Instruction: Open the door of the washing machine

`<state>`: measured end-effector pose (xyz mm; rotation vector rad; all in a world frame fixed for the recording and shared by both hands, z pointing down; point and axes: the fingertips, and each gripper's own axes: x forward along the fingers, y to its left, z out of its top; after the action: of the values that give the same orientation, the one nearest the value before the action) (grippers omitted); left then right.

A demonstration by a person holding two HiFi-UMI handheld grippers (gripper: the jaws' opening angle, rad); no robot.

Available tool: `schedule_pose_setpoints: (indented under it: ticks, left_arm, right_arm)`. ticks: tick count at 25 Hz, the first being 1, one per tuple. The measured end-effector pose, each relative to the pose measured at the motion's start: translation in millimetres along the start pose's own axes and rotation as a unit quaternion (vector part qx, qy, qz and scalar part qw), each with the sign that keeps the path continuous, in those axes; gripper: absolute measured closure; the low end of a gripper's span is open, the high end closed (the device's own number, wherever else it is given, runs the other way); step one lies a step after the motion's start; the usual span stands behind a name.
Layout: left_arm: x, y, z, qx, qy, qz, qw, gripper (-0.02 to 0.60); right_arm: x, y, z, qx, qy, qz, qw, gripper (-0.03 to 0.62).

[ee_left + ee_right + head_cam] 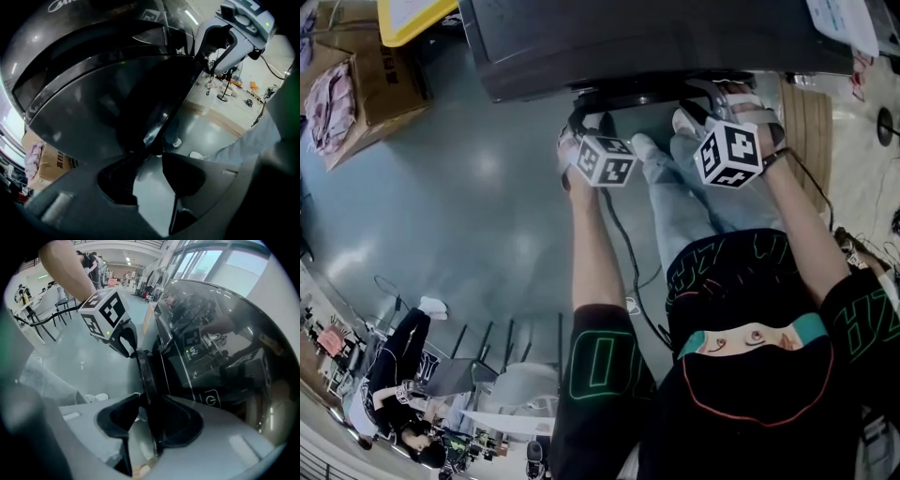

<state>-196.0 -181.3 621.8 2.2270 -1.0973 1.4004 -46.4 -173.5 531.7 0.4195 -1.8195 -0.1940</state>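
Observation:
The dark washing machine [656, 37] fills the top of the head view, and its curved door rim [647, 94] faces me. My left gripper [581, 127] and right gripper [712, 103] both point steeply down at that rim, side by side. In the left gripper view the glossy door [108, 108] slopes down to the left gripper [150, 159], whose jaws stand apart with floor showing between them and the door's edge at their tips. In the right gripper view the thin door rim [143, 371] runs between the jaws of the right gripper [147, 401], which are spread, with the rim close along the right one.
A cardboard box [380, 89] with cloth stands on the floor at the left. A wooden board [811, 131] lies at the right. A cable [623, 253] hangs from the left gripper. My legs and shoes [675, 187] are below the machine. A power button panel [211, 399] sits beside the rim.

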Motion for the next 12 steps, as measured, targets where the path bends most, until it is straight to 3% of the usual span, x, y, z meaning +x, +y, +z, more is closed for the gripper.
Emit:
schedule_pose_setpoints:
  ticks: [12]
  left_arm:
    - [-13.1,-27.0,-24.3,-0.049,0.008,0.005,0.9988,0.405]
  right_arm:
    - [-6.2,20.9,-2.7,-0.009,-0.001,0.048,0.999,0.439]
